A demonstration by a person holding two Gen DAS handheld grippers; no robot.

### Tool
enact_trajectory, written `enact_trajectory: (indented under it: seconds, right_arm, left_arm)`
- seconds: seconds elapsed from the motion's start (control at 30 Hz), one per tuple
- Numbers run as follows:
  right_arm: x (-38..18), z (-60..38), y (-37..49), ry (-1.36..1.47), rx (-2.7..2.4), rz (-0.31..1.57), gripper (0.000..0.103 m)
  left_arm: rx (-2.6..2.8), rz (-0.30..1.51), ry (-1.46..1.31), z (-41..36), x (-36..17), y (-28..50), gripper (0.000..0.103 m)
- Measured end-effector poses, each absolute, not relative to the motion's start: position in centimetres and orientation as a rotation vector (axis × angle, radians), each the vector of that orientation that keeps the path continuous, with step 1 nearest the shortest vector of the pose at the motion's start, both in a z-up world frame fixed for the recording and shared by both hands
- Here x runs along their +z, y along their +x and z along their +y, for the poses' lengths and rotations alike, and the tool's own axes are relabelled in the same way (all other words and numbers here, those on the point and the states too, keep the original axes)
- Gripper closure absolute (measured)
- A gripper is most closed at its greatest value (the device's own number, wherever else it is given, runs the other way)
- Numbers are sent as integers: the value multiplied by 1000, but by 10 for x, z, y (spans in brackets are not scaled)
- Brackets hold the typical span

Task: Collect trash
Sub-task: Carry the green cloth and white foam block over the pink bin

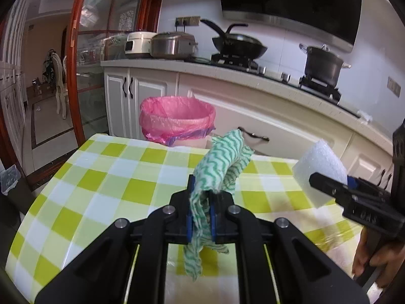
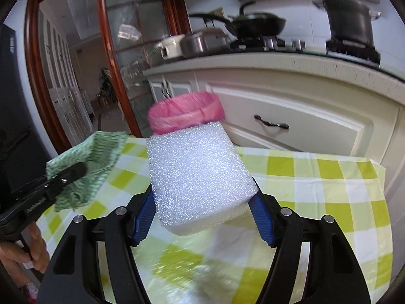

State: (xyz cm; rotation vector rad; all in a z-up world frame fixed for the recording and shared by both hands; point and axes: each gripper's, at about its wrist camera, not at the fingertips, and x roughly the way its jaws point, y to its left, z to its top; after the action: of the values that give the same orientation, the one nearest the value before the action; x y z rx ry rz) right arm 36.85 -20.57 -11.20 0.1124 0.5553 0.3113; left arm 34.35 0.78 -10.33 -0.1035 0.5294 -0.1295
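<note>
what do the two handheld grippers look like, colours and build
Both match. The left gripper and right gripper are matte black plastic linkage arms joined by round silver pivot pins, ending in ribbed blue finger pads. Thin yellow-green strips run along the left one's body. Seen from the side, its black frame carries embossed lettering, unreadable here. No sleeves visible.

Black left gripper (image 1: 201, 217), blue pads, silver screws

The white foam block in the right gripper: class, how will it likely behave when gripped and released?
The foam block looks porous, so it is probably light and squashy. The right gripper clamps its sides, suggesting little slip. Its flat faces make rolling unlikely.
</note>
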Motion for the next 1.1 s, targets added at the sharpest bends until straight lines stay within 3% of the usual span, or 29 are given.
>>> enact_trajectory:
  seconds: [0.53,1.1]
  right_arm:
    - [-42,-167,264,71,323,373,38]
    - [-12,-149,294,69,333,333,38]
  left_arm:
    - [-196,399,-131,4,-37,244,93]
    - [-184,350,-91,16,-9,270,93]
